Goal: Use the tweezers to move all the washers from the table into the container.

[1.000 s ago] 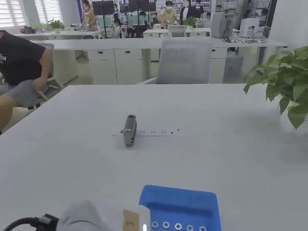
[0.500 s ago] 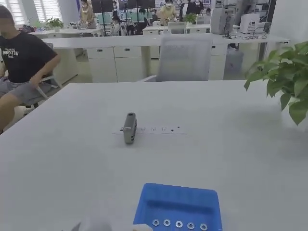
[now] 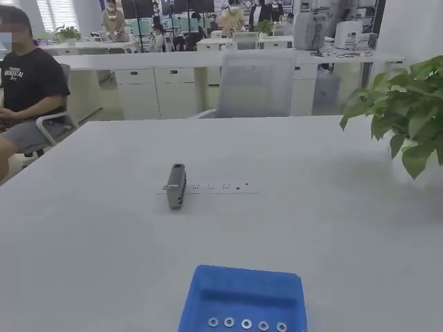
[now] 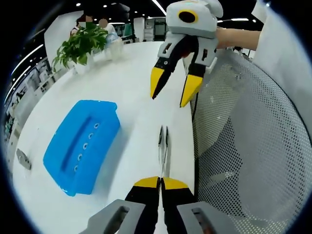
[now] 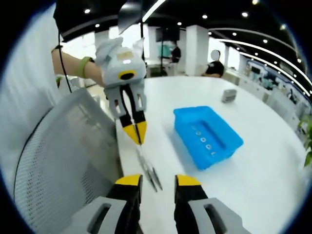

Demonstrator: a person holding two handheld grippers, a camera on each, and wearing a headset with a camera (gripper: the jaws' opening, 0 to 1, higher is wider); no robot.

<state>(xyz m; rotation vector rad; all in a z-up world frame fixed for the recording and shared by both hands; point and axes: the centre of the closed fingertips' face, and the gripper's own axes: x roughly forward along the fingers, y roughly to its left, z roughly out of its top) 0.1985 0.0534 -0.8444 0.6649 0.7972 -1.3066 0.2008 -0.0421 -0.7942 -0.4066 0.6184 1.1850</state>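
The tray [image 3: 242, 283] is blue and sits on the table [image 3: 104, 242], with five washers [image 3: 246, 323] lying in a row inside it. The left gripper [image 4: 161, 181] has its jaws closed on the tweezers [image 4: 163, 146], which point forward just beside the tray. The right gripper [image 5: 158, 181] has its jaws apart with nothing between them. It faces the left gripper, on the same side of the tray.

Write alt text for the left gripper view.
The left gripper, jaws shut, holds tweezers pointing forward over a white table. A blue tray with a row of washers lies at left; the right gripper hangs ahead with jaws open, beside a mesh chair.
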